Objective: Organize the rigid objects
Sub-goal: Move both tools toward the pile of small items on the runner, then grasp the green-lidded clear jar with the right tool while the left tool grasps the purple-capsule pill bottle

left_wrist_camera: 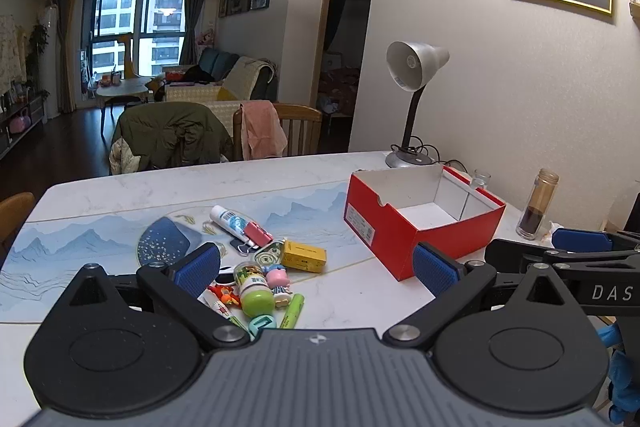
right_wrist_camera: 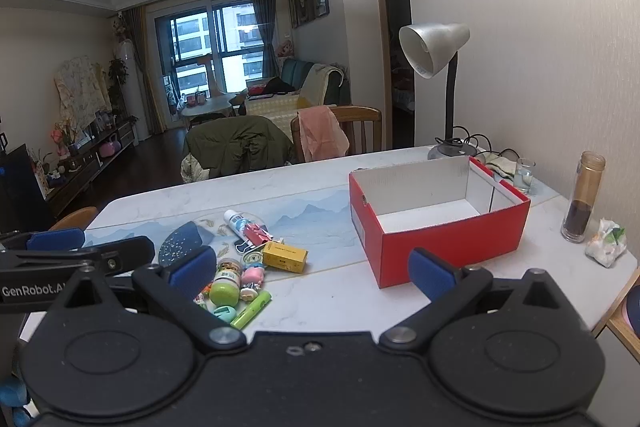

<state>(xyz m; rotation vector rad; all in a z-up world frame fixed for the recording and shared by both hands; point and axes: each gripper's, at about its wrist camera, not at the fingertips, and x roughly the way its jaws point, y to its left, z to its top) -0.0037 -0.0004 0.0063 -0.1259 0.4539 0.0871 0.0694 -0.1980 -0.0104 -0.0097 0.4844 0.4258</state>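
An empty red box stands open on the white table. Left of it lies a pile of small items: a white tube, a red binder clip, a yellow box, a green-capped bottle, a pig figure, a green highlighter. My left gripper is open and empty above the pile's near side. My right gripper is open and empty, between pile and box.
A desk lamp stands behind the box by the wall. A glass bottle with dark contents, a small glass and a crumpled wrapper sit at the right. Chairs with clothes stand at the table's far edge.
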